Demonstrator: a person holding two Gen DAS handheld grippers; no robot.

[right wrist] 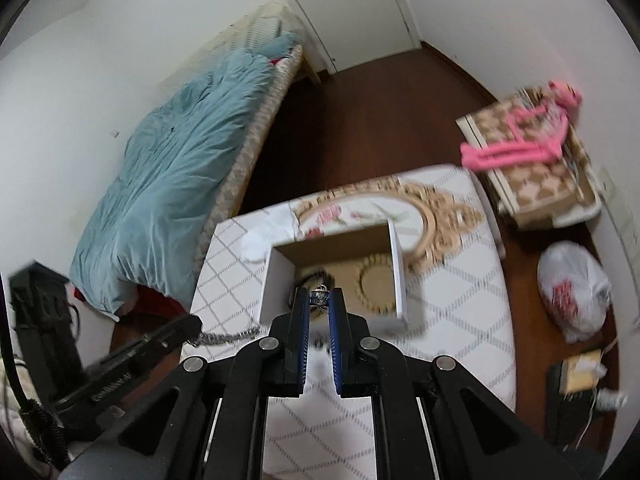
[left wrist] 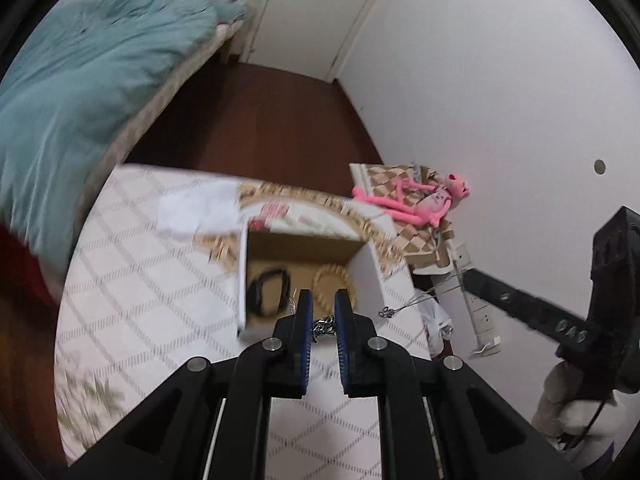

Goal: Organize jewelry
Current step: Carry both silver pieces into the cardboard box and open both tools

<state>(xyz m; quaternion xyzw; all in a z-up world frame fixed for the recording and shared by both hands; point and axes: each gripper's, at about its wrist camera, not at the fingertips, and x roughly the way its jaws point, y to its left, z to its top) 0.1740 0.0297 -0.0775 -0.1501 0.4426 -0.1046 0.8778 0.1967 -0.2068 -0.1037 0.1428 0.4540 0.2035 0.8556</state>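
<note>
Left gripper (left wrist: 323,300) clamped on silver chain (left wrist: 323,326), above open box (left wrist: 365,268). Right gripper (right wrist: 319,298) clamped on chain's other end, apparently a clasp (right wrist: 319,296).

a home bedroom: bed (right wrist: 168,184) with blue duvet (left wrist: 80,80), door (right wrist: 344,8), wooden floor (left wrist: 260,120)

Black linkage arms with silver rivets are being shown on the left gripper (left wrist: 323,300) and right gripper (right wrist: 319,300); blue ribbed pads (left wrist: 306,312) are being seen.
</note>
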